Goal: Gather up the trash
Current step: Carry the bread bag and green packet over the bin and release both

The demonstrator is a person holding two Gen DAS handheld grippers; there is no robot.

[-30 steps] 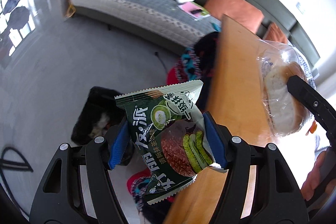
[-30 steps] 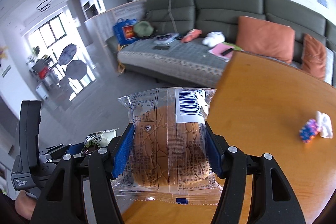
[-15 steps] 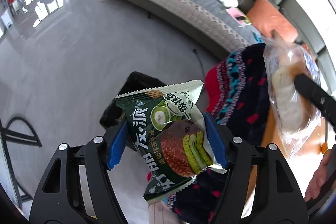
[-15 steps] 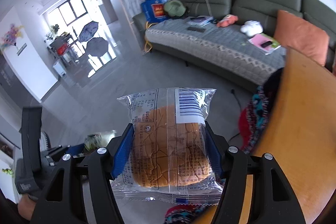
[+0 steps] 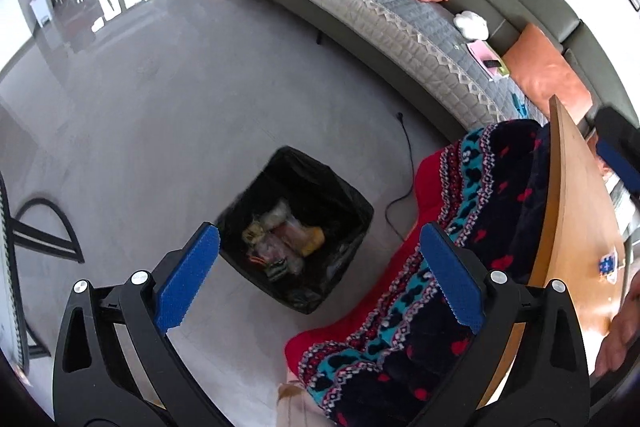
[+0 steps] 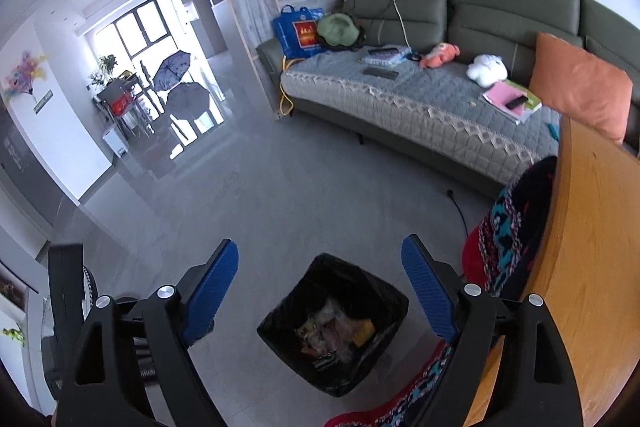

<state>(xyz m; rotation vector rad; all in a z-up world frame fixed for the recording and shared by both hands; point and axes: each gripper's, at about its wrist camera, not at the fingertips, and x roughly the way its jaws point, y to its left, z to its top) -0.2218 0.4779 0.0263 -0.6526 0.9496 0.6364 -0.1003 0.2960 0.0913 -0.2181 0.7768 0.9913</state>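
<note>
A black-lined trash bin (image 5: pixel 344 203) stands on the grey floor with several snack wrappers (image 5: pixel 280 239) lying in it. It also shows in the right wrist view (image 6: pixel 384 291), with wrappers (image 6: pixel 336 335) inside. My left gripper (image 5: pixel 318 279) is open and empty, held above the bin. My right gripper (image 6: pixel 320 291) is open and empty, also above the bin. The right gripper's blue pad (image 5: pixel 618 163) shows at the right edge of the left wrist view.
A wooden table (image 5: pixel 576 211) is at the right, with a small blue scrap (image 5: pixel 608 263) on it. A red and dark patterned blanket (image 5: pixel 460 247) hangs on a seat beside the bin. A grey sofa (image 6: pixel 420 103) with cushions lies beyond.
Both grippers have swung from the table to above the bin and opened. The green snack packet and the wrapped bread have left the jaws.
</note>
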